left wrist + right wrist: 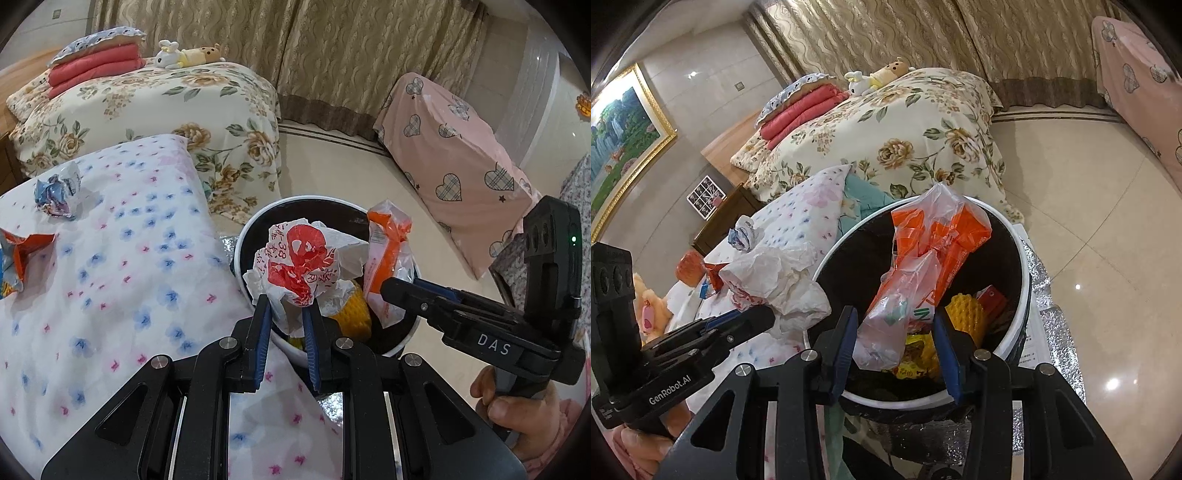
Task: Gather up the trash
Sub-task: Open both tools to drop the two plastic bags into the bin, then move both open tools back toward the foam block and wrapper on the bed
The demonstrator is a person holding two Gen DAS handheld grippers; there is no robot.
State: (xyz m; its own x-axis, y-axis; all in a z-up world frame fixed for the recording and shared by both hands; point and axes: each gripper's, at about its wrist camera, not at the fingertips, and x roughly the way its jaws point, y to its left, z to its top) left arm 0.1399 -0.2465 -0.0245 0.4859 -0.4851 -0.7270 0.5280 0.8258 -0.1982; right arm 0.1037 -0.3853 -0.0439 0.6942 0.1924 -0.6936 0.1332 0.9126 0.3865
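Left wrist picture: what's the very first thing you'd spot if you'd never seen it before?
Probably the crumpled white paper with bright red print, pinched in the left gripper right at the near rim of the round black bin with a white rim. Next, the clear and orange plastic bag that the right gripper holds over the bin. Behind them, the big flowery bed fills the room's far left.

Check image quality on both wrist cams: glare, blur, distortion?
Left wrist: sharp, strong fisheye bending, dark vignette corners, soft even light on the white-and-red wrapper. Right wrist: same warp, bright glare spots on the glossy floor, no motion blur.
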